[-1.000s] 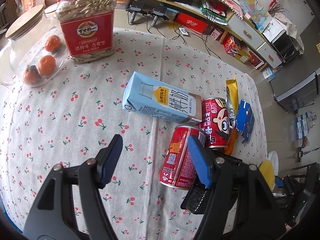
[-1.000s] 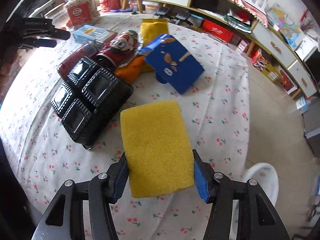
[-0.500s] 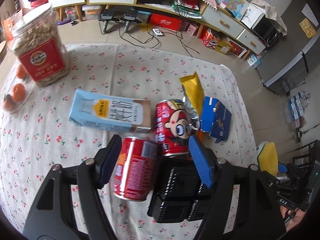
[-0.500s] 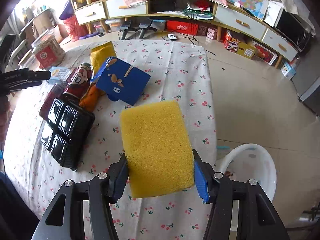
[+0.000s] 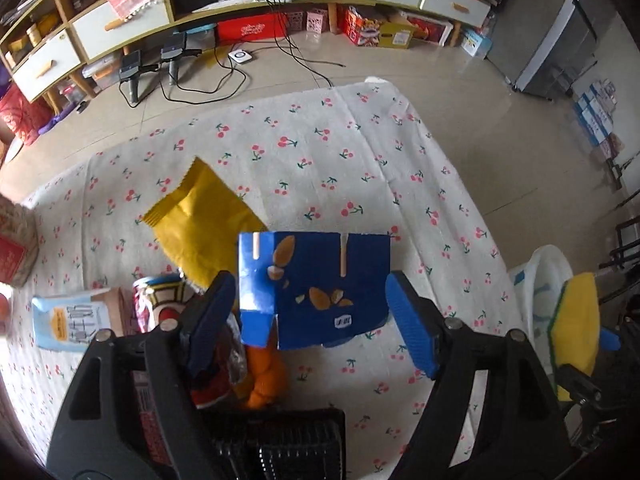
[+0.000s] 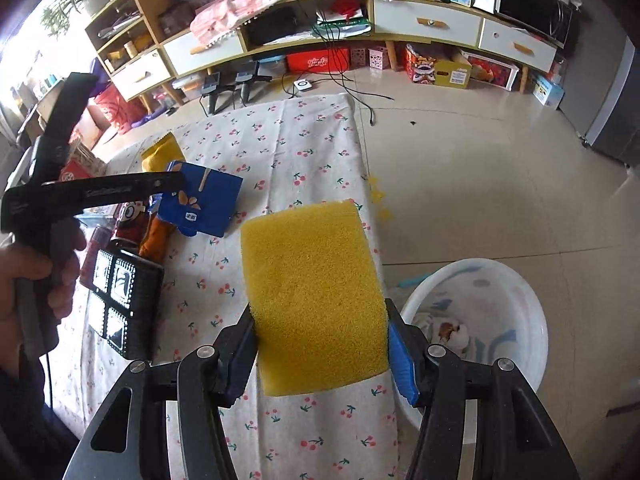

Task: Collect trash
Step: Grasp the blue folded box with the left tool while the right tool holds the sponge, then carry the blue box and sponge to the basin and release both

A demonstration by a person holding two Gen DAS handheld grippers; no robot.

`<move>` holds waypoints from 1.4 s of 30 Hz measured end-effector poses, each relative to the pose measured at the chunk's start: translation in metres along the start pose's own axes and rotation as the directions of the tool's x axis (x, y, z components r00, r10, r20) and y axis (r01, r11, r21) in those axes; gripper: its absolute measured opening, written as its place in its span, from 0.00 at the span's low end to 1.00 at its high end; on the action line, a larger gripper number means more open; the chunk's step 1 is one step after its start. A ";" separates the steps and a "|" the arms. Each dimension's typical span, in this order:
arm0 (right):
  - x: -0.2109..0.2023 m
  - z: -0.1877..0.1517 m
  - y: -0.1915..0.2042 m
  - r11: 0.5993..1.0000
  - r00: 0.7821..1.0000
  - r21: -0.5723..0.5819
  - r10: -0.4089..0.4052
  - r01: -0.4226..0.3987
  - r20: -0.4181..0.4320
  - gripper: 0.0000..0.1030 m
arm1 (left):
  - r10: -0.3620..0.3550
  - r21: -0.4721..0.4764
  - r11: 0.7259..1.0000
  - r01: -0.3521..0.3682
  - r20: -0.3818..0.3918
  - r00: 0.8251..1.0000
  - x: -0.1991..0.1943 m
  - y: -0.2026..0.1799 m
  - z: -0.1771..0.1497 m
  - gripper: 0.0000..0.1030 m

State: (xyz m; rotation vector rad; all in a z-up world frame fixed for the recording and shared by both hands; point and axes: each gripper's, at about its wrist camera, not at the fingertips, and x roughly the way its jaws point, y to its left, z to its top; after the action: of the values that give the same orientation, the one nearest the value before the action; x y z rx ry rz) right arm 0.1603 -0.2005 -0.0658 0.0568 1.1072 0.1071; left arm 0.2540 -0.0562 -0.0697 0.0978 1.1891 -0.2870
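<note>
My right gripper is shut on a yellow sponge, held above the table's right edge beside a white basin on the floor. The sponge also shows in the left wrist view. My left gripper is open and empty, hovering over a flattened blue box. Around it lie a yellow snack bag, a red cartoon can, an orange wrapper, a black plastic tray and a light blue milk carton.
The table has a white cherry-print cloth. A red-labelled jar stands at the far left. Low shelves and cables line the floor behind. The basin holds some scraps.
My left gripper has swung right, from over the cans and carton to over the blue box. My right gripper has carried the sponge to the table's right edge, and the basin has come into view.
</note>
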 end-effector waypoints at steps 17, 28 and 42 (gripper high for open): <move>-0.015 -0.001 -0.012 0.999 0.999 0.021 0.043 -0.044 0.026 0.57 | -0.045 -0.112 0.993 0.043 -0.015 0.999 0.011 0.008 -0.015 0.25; -0.022 -0.004 -0.022 0.998 0.998 0.053 0.044 -0.046 0.040 0.57 | -0.106 -0.177 0.977 0.120 0.087 0.991 -0.018 0.010 -0.024 0.05; -0.038 -0.011 -0.057 0.985 0.997 0.166 0.028 -0.040 0.072 0.57 | -0.207 -0.117 0.965 0.233 0.202 0.957 -0.077 -0.039 -0.028 0.03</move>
State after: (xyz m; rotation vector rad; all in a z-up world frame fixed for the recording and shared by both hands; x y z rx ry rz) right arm 0.1370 -0.2615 -0.0423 0.2288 1.0445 0.0420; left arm 0.1920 -0.0739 -0.0065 -0.1835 1.0287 -0.3992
